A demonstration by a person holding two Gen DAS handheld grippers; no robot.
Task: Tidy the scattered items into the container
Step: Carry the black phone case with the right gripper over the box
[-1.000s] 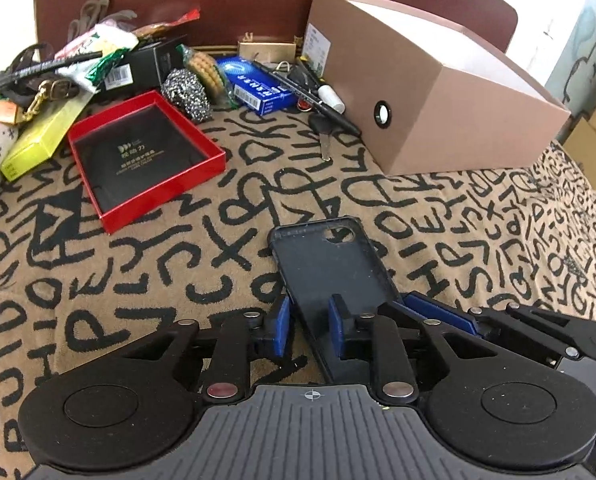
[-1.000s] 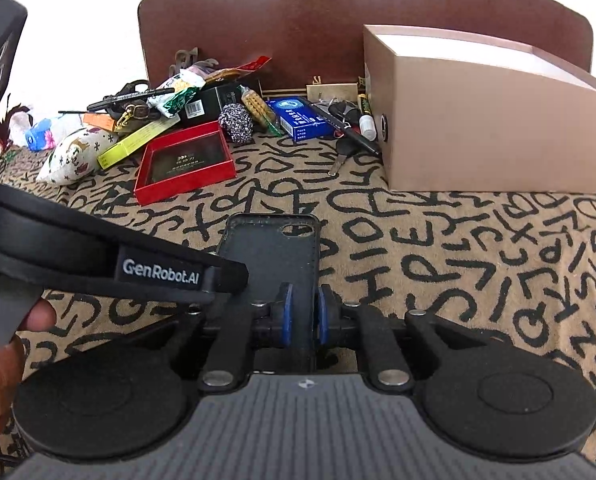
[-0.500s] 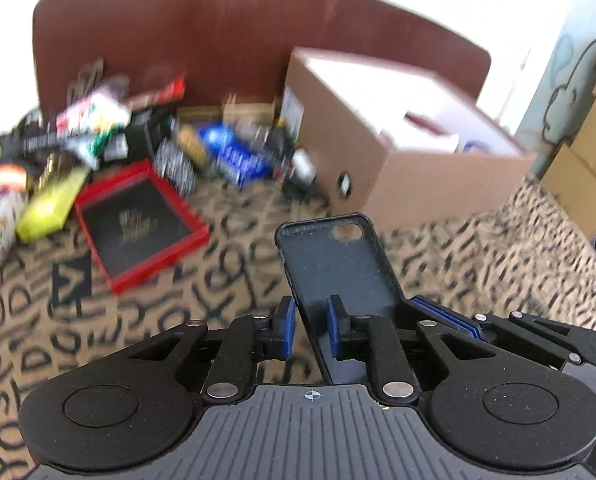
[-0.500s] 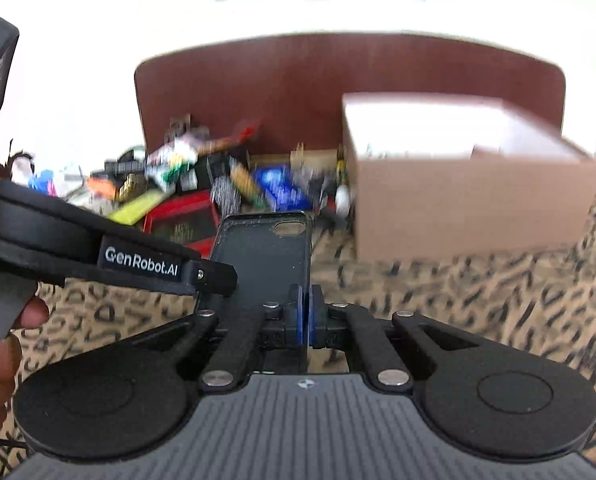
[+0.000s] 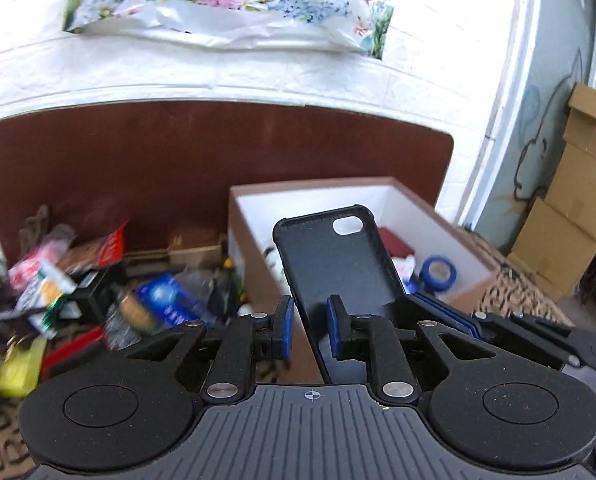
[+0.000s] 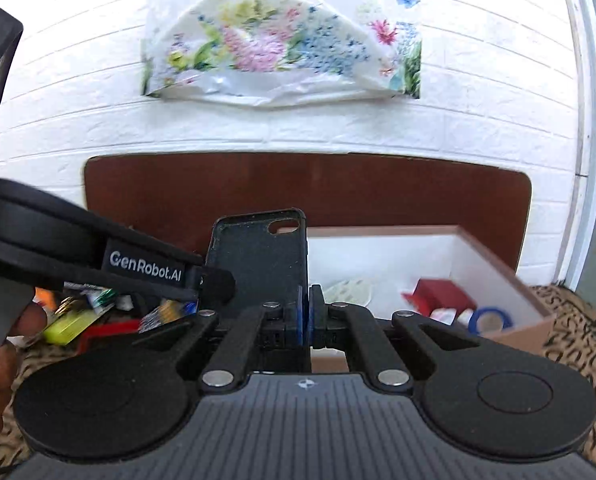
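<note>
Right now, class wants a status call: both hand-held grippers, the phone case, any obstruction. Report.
Right hand-held gripper shut on phone case. Left hand-held gripper open, fingers either side of the case. Case raised upright in front of open box. Nothing blocking the box.

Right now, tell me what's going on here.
A person is tidying clutter into the cardboard box. The right gripper is shut on the edge of a black phone case, held upright in the air near the box. The left gripper is open beside the case, not clamping it. A blue tape roll and a red item already lie inside; more clutter waits left of the box.
</note>
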